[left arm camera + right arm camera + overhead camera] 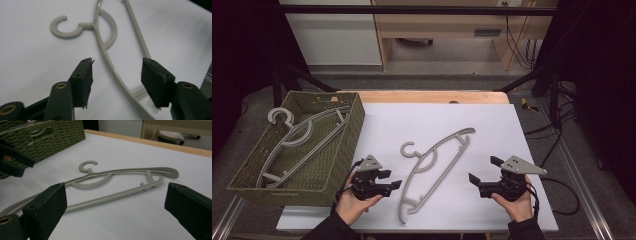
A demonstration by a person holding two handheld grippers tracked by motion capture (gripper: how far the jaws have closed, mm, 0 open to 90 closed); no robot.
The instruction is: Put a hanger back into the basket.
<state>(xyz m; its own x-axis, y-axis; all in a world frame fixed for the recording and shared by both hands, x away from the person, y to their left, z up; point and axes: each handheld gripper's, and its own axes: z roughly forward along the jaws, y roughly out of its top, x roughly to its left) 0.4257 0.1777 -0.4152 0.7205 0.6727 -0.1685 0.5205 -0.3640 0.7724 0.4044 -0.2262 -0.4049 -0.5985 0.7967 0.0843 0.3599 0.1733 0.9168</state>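
- The left gripper (pixel 388 181) sits just left of the grey hanger (pixel 433 167) that lies flat on the white board (pixel 492 125), at the hanger's lower end. Its jaws stand apart with nothing between the pads; the left gripper view looks past them at the hanger's arm and hook on the board below.
- The right gripper (pixel 482 175) waits to the hanger's right, near but clear of it, jaws wide and empty.
- Judged step: this hanger is free on the board, awaiting pickup.
- Next move, likely: lower one gripper over a thin arm of the hanger, then close squarely so it does not slip.
- Farther off, left of the hanger, the green woven basket (pixel 354 125) already holds other hangers (pixel 302 140), the probable destination.
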